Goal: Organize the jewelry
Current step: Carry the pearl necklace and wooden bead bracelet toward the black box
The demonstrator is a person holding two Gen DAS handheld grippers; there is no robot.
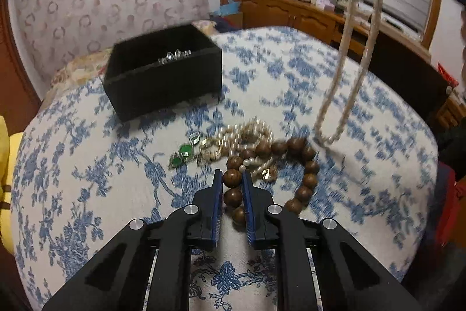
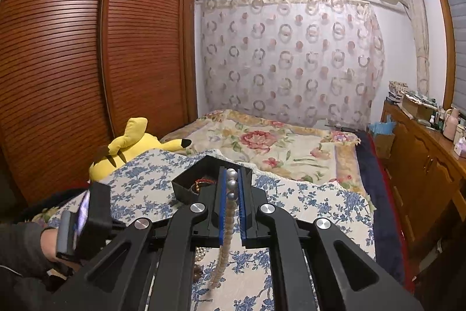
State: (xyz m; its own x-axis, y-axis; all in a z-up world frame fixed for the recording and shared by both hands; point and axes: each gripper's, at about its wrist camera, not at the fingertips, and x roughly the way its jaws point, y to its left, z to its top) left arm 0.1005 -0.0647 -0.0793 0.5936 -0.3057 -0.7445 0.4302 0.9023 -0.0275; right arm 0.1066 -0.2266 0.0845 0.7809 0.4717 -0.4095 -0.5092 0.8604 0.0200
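**Now two strings are held at once, close to a tangled heap**

Now the left gripper (image 1: 232, 175) has its tongs clamped on one bead of the brown wooden bead bracelet (image 1: 294, 174), which lies on the blue-and-white flowered cloth (image 1: 87, 165). No earlier frame shows how the tongs came there. The right gripper (image 2: 232, 185) has its tongs pressed together on the grey pearls of a long pale pearl necklace (image 2: 225, 241), which hangs down from it.

From the bracelet, the black fabric jewelry box (image 1: 163, 72) stands at about ten o'clock, well apart. The heap of small white pearl strands and gold rings (image 1: 247, 142) touches the bracelet at twelve o'clock.

One white strand seems to cross the bracelet, though blur hides this. Lifting may drag the heap along. The round bead may also slip from the pads, and the hanging necklace could catch on the heap.
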